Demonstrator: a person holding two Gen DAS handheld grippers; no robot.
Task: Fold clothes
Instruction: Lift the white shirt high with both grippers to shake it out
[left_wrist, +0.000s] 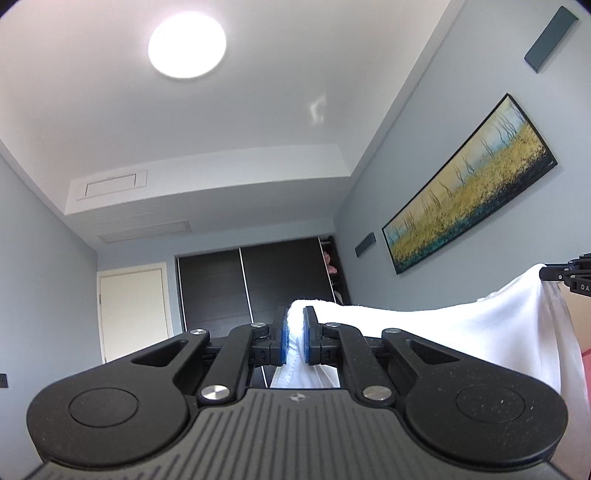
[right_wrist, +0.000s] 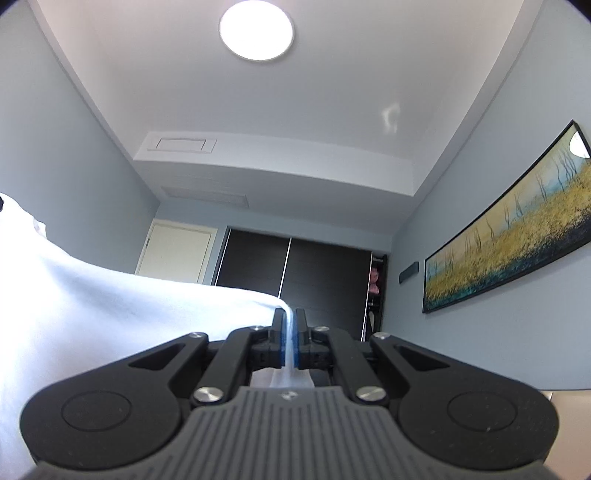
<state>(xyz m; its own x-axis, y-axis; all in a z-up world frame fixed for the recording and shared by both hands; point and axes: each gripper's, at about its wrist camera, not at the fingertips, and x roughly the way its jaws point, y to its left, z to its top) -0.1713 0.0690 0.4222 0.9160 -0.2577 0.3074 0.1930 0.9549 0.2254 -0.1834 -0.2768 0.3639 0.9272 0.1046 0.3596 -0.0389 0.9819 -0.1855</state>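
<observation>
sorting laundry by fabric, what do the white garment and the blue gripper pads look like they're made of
White garment: soft matte knit, probably cotton jersey; it drapes in loose folds and shows a stitched hem. Blue pads: matte, likely rubber or foam, hard to tell.

White garment (left_wrist: 461, 332) running off the right picture edge beyond the painting (left_wrist: 469, 188), its lower part hidden behind the left gripper (left_wrist: 294, 341), right gripper (left_wrist: 565, 275) cut off below the painting, wardrobe (right_wrist: 295, 273) contents too small to tell
</observation>
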